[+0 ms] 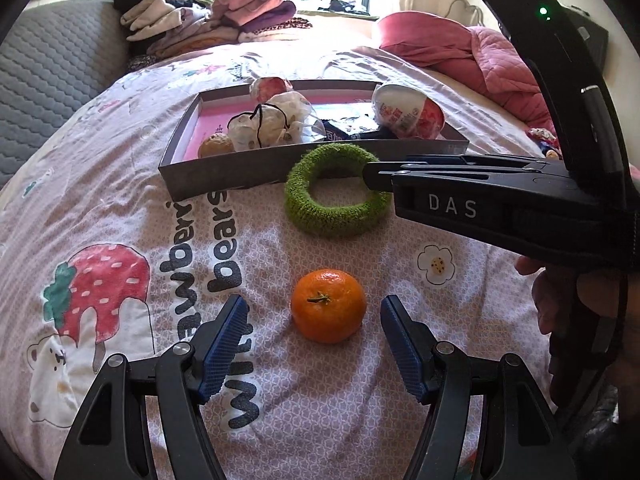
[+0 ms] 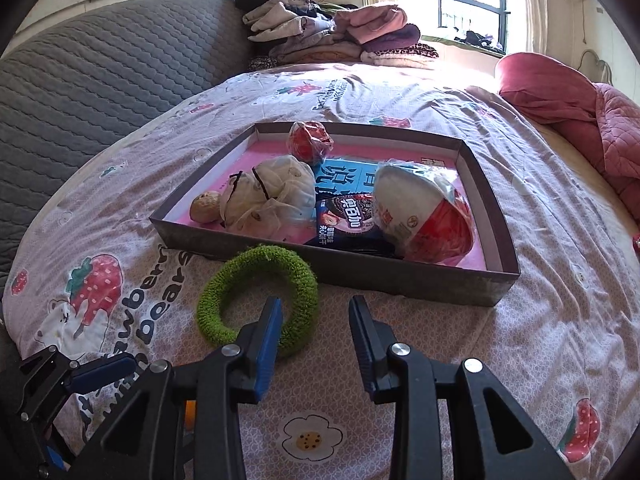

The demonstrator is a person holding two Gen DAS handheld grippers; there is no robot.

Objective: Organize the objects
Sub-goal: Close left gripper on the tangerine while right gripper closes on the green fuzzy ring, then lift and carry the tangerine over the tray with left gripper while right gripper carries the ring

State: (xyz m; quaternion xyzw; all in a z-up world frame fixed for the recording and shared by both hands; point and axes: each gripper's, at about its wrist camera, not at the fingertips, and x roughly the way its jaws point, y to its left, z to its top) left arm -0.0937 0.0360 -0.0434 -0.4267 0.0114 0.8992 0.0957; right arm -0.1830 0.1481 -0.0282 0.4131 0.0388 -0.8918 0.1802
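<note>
Left tongs [image 1: 314, 312] stood spread wide around a tangerine [image 1: 328, 306] on the bed [image 1: 120, 216], pads clear. Right tongs [image 2: 316, 316] gaped, straddling the green ring's [image 2: 256, 296] rim without pinching, beside the box [image 2: 400, 276].

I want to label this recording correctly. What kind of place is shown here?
Most likely a bedroom in a home. The work surface is a bed with a printed sheet, folded clothes are stacked at its far side, and a pink quilt lies near the window.
</note>
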